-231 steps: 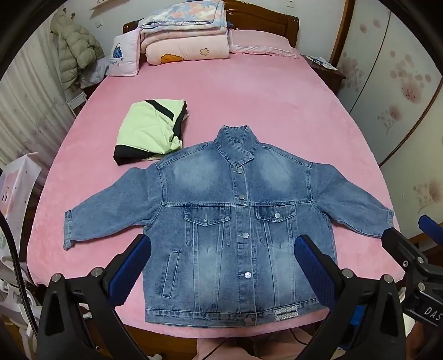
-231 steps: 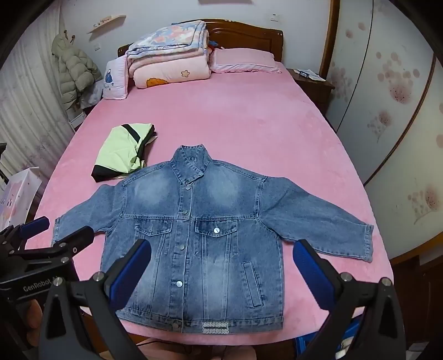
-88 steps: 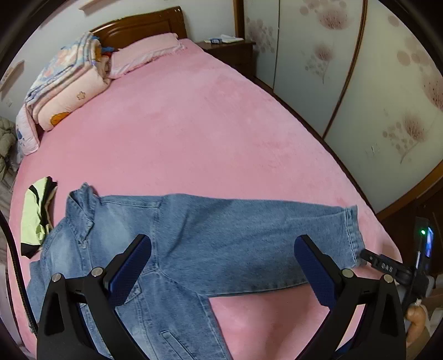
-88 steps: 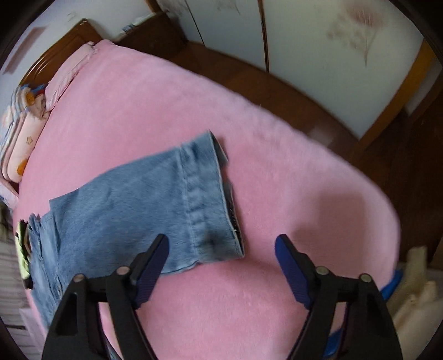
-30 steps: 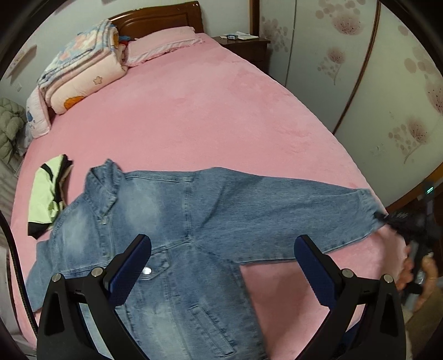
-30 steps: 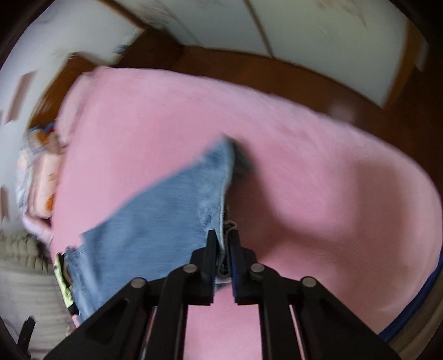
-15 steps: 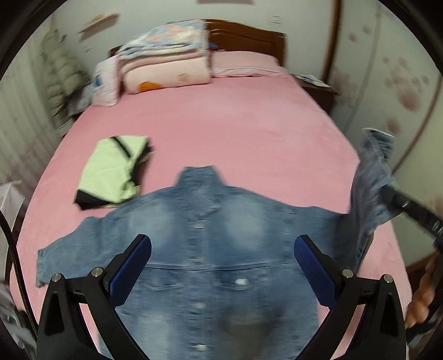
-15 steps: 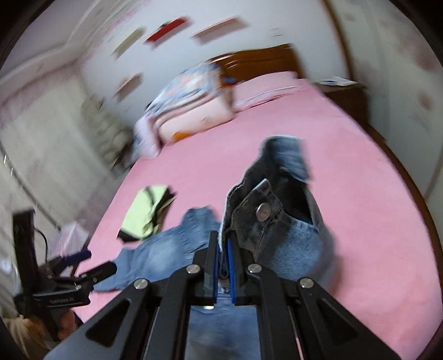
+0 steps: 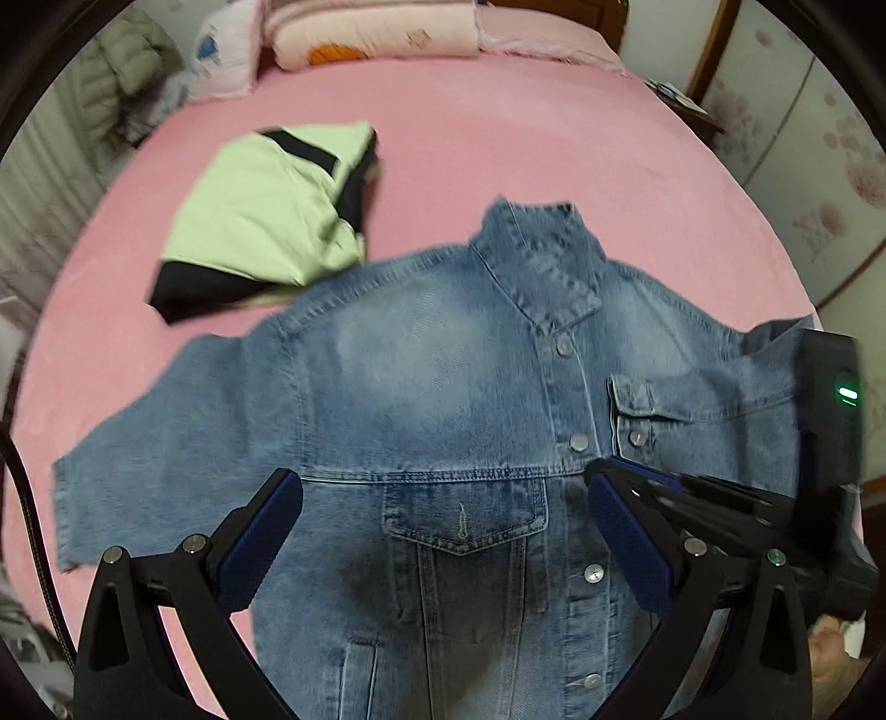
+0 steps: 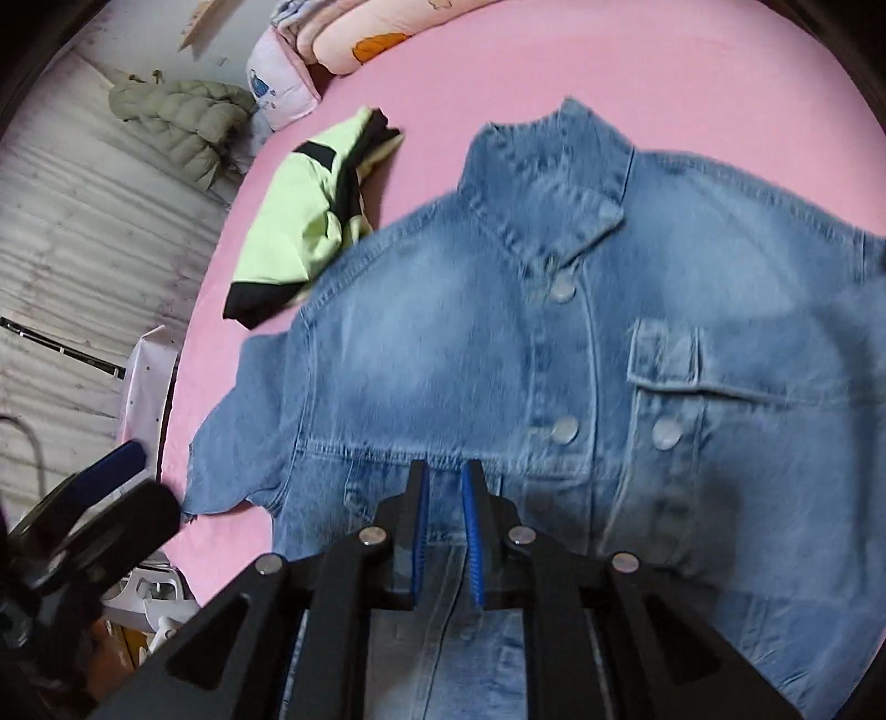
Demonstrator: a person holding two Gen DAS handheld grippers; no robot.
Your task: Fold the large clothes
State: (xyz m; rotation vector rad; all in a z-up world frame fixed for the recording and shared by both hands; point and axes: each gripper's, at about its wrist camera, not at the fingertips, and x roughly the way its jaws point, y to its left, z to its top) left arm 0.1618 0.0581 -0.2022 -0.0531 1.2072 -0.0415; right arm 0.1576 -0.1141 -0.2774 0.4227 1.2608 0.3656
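Note:
A blue denim jacket [image 9: 443, 399] lies front up on the pink bed [image 9: 526, 127]; it fills the right wrist view [image 10: 498, 343] too. Its right sleeve is folded across the chest, with the cuff [image 9: 637, 410] next to the button line. Its left sleeve [image 9: 138, 459] lies spread out. My left gripper [image 9: 443, 548] is open and empty above the chest pocket. My right gripper [image 10: 446, 531] has its blue pads a narrow gap apart with nothing between them, just over the folded cuff [image 10: 664, 387]. It also shows in the left wrist view [image 9: 626, 476].
A folded light-green and black garment [image 9: 266, 221] lies left of the collar. Folded quilts and pillows [image 9: 376, 33] sit at the headboard. A padded coat [image 10: 183, 127] hangs left of the bed. Wardrobe doors [image 9: 819, 155] stand on the right.
My right gripper carried the right sleeve cuff over onto the jacket's chest and let it go; its pads have parted slightly. My left gripper moved closer over the jacket, still open.

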